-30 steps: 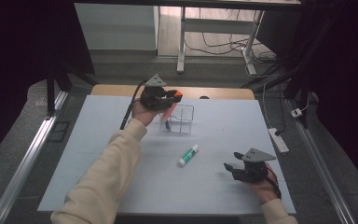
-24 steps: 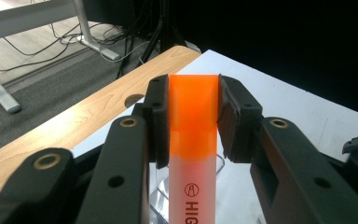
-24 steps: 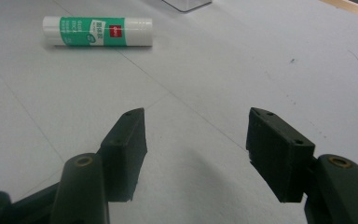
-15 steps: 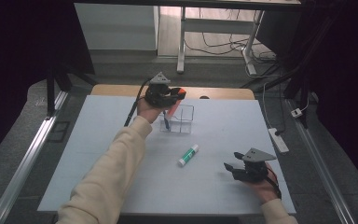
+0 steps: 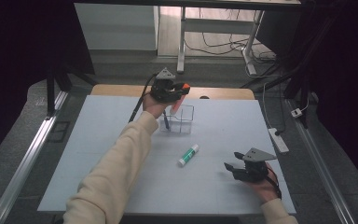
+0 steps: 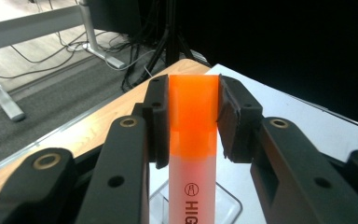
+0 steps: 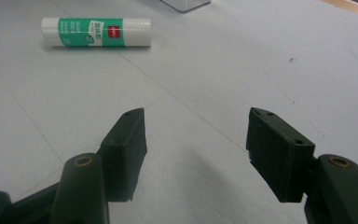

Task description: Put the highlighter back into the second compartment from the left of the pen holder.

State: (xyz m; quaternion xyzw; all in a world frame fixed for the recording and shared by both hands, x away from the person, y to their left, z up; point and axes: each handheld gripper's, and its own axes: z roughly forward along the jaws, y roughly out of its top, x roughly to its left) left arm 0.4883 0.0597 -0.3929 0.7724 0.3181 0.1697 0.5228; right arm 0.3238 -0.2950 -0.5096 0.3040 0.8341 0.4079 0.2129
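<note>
My left gripper (image 5: 176, 93) hovers over a clear plastic box (image 5: 185, 119) at the far middle of the table, shut on an orange highlighter (image 6: 192, 140). The highlighter (image 5: 177, 103) hangs tilted with its lower end at the box's top. A dark pen (image 5: 166, 121) stands in the box's left part. In the left gripper view both pads press the highlighter's orange cap, and the box (image 6: 228, 203) shows below. A green-and-white glue stick (image 5: 188, 155) lies on the white board. My right gripper (image 5: 233, 169) rests open near the front right, with the glue stick (image 7: 96, 32) lying ahead of its jaws.
The white board (image 5: 74, 154) covers most of the wooden table (image 5: 116, 90). A white power strip (image 5: 279, 140) lies off the board's right edge. Table legs and cables stand on the floor beyond the far edge.
My left gripper with the highlighter has shifted a little to the right, over the box. The right gripper has stayed where it was.
</note>
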